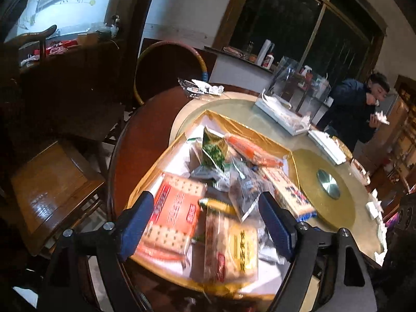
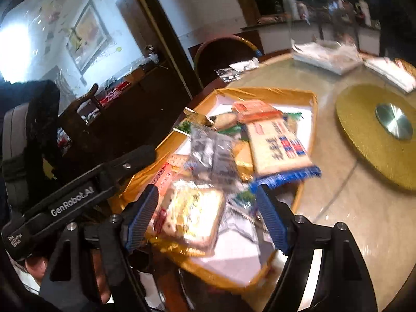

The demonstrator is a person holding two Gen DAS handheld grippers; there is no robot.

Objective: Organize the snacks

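1. We see the left gripper (image 1: 208, 221) spread wide, its blue pads (image 1: 136, 223) clear of the packets beneath; nothing is held.
2. Our right gripper (image 2: 208, 215) also gapes wide and empty above the pile.
3. The snacks lie heaped in a gold-rimmed tray (image 1: 249, 127) on the round table (image 1: 145, 130): a red cracker packet (image 1: 176, 213) at seven o'clock, a yellow cracker packet (image 1: 234, 247) at six, a blue-edged packet (image 2: 278, 145) at three.
4. A person (image 1: 351, 109) sits at the table's two o'clock.
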